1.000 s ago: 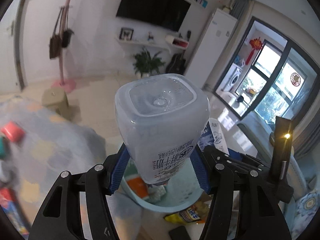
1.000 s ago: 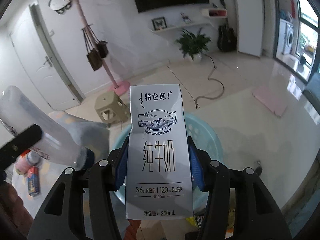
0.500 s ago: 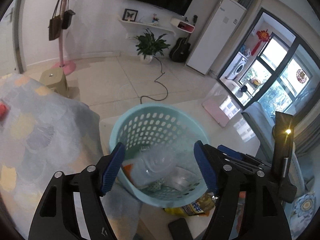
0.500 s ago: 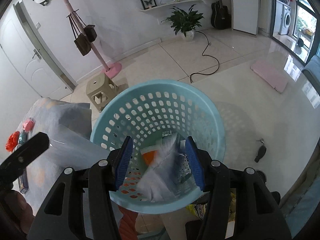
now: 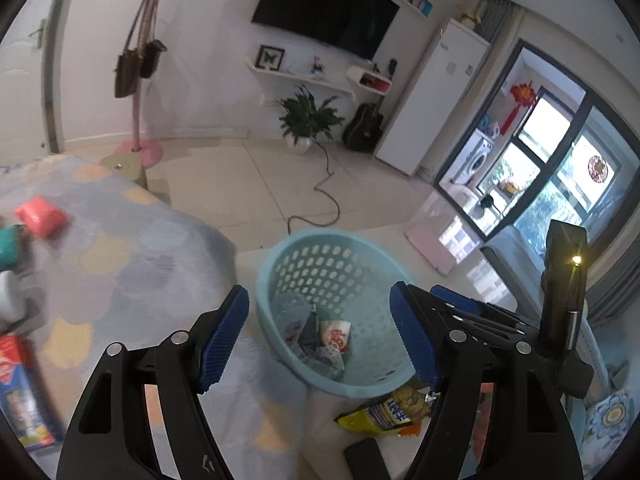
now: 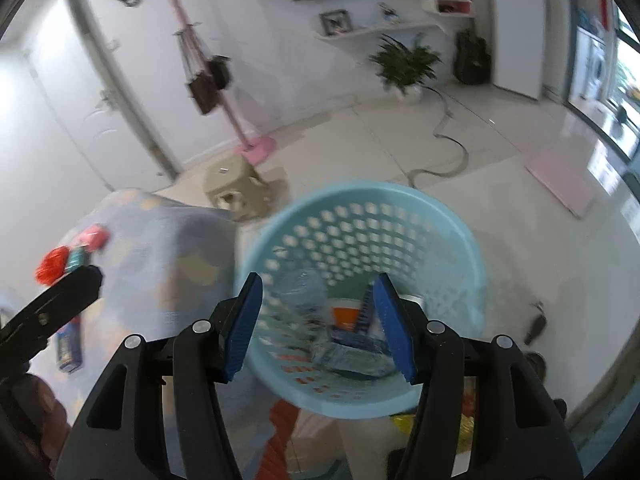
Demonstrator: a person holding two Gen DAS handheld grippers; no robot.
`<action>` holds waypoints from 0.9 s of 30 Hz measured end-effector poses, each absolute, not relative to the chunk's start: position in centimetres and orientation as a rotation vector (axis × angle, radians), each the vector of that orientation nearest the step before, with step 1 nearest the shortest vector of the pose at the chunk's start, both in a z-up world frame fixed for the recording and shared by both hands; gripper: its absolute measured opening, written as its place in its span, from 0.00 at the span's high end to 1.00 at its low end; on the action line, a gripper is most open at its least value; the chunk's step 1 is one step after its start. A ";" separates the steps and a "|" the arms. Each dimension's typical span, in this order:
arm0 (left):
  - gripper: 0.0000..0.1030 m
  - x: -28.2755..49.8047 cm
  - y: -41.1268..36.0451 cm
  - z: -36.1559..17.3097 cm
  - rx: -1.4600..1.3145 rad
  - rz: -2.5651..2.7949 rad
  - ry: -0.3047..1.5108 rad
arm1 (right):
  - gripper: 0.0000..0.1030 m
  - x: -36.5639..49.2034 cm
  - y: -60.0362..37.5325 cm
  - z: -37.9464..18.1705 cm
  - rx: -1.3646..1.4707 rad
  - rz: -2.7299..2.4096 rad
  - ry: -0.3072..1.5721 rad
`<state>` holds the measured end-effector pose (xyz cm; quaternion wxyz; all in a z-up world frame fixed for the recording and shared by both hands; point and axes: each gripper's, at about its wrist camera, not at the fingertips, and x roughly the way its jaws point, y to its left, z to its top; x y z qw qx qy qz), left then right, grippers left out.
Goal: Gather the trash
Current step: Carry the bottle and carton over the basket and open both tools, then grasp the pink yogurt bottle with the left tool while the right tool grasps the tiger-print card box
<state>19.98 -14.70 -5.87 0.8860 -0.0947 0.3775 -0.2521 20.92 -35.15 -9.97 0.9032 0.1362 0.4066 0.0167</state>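
in the pale blue perforated plastic basket [image 5: 320, 240] lies dropped trash; both grippers' jaws stand apart, empty, having just opened; a red packet [image 5: 40, 216] and blue box [image 5: 20, 396] remain on the patterned surface [image 5: 140, 264].

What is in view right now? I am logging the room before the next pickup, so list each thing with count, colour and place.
basket: one, light blue, perforated, on the floor beside the cloth
trash in basket: several pieces, clear bottle, cup and cartons, at its bottom
snack wrapper: one, yellow, on the floor just outside the basket
patterned cloth: one, grey-blue with pale patches, left
red packet: one, on the cloth, far left
stool: one, beige, behind the cloth
coat stand: one, pink, bags hanging on it
potted plant: one, green, by the wall
television: one, black, on the wall
left gripper: black, blue pads, open, empty
right gripper: black, blue pads, open, empty
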 end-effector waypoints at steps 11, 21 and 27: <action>0.31 15.1 -2.5 -1.7 -0.288 -0.342 0.642 | 0.49 19.2 -21.8 -5.9 0.105 0.310 0.700; 0.31 12.1 11.3 -2.2 -0.411 -0.075 0.618 | 0.49 17.8 -8.7 -8.5 0.015 0.549 0.799; 0.31 11.9 17.9 -4.1 -0.490 0.010 0.665 | 0.11 17.8 -2.9 -10.3 -0.010 0.561 0.851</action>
